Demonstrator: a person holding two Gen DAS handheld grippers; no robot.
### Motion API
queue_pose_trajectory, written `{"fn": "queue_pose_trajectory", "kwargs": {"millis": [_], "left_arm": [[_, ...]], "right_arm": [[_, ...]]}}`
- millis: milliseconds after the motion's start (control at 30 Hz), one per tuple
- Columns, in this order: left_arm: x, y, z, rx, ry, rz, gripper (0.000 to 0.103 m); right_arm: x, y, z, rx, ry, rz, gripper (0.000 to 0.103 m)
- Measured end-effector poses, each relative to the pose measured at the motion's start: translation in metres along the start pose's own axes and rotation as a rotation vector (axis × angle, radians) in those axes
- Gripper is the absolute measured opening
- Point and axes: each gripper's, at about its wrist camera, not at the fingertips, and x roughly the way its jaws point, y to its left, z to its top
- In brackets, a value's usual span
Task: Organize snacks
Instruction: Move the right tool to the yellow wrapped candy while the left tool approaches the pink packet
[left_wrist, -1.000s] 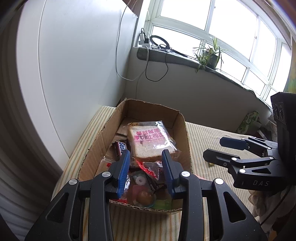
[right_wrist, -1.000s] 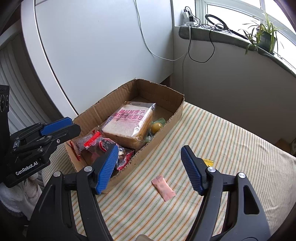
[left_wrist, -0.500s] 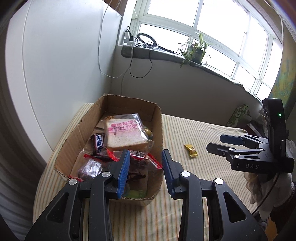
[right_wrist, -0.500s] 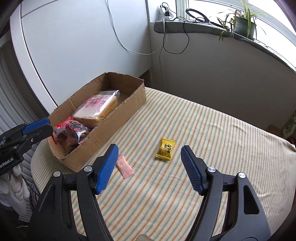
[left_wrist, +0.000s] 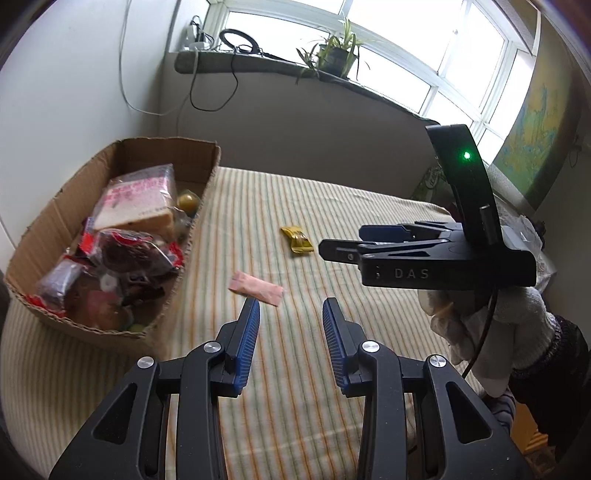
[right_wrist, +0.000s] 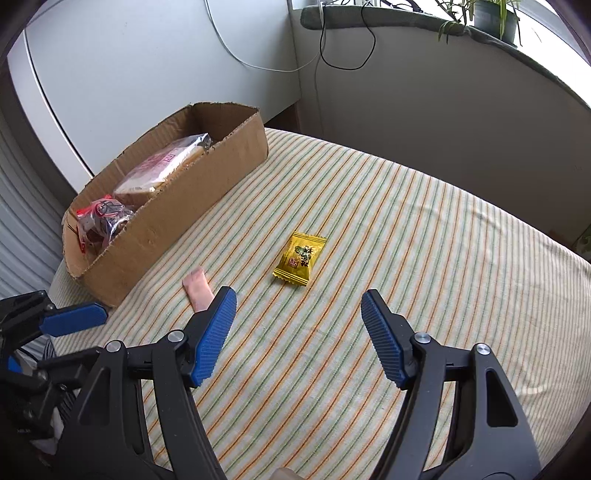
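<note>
Two loose snacks lie on the striped cloth outside the cardboard box: yellow packet mid-frame just ahead of the empty, wide-open right gripper; pink packet, long axis left-right, just above the empty, parted left gripper.

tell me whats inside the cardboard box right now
The cardboard box holds a bagged bread loaf, red-and-dark snack packets and a yellow round item by the loaf. Whatever lies beneath them, and the box floor, is covered.
</note>
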Motion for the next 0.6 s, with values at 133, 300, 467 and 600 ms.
{"fn": "queue_pose_trajectory", "kwargs": {"millis": [133,300,467,600], "left_arm": [[0.021,-0.005,-0.004,-0.009,0.047,0.0,0.034],[0.041,-0.003,0.0,-0.018,0.077,0.034,0.034],[0.057,0.003,0.005,-0.046,0.098,0.07,0.034],[0.068,0.007,0.008,-0.07,0.116,0.087,0.034]], "right_arm": [[0.013,-0.002,0.005,-0.003,0.012,0.027,0.073],[0.03,-0.008,0.014,0.007,0.034,0.06,0.071],[0.046,-0.013,0.022,0.023,0.055,0.082,0.066],[0.051,-0.014,0.024,0.022,0.058,0.091,0.066]]}}
